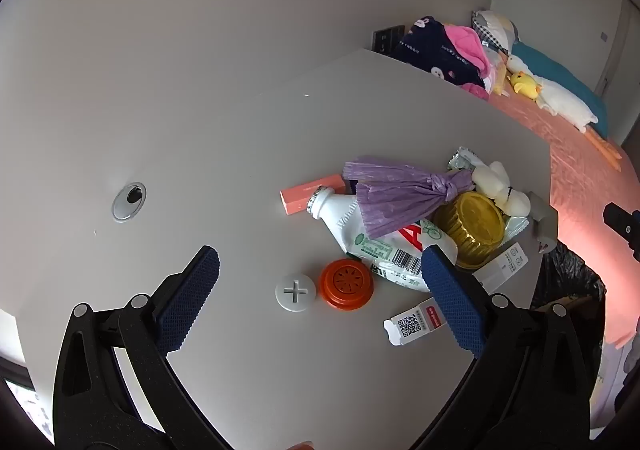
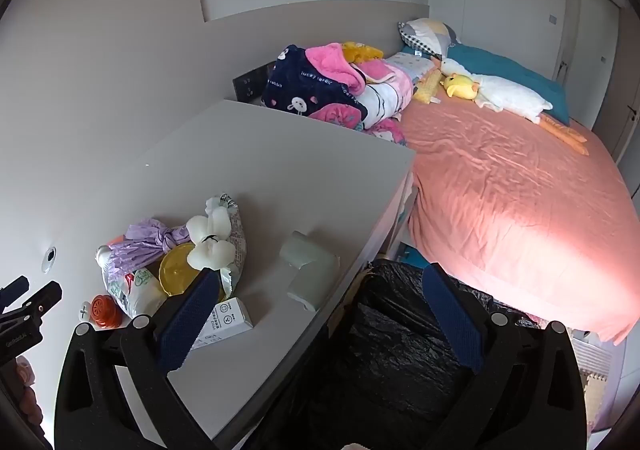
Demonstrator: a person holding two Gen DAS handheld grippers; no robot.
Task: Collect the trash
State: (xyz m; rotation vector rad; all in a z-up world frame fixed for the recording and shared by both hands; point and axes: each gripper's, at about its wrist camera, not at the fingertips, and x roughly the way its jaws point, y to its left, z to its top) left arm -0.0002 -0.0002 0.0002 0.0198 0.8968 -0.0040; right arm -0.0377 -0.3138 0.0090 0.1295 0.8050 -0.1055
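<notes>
A heap of trash lies on the grey desk [image 1: 200,138]: a white plastic bottle [image 1: 344,222], a knotted purple bag [image 1: 396,190], a yellow lid [image 1: 470,224], a pink box [image 1: 312,192], an orange cap [image 1: 346,284], a white cross-marked cap [image 1: 295,292] and a QR-code carton scrap [image 1: 412,324]. My left gripper [image 1: 320,286] is open and empty, hovering just before the caps. My right gripper [image 2: 320,314] is open and empty above the desk edge and the black trash bag [image 2: 384,350]. The heap also shows in the right wrist view [image 2: 176,250].
A white plush toy [image 2: 210,240], a small white box [image 2: 224,318] and a pale green elbow piece [image 2: 310,268] lie on the desk. A bed with a pink sheet [image 2: 500,190], blankets and plush ducks stands beyond. A cable hole [image 1: 129,200] is in the desk.
</notes>
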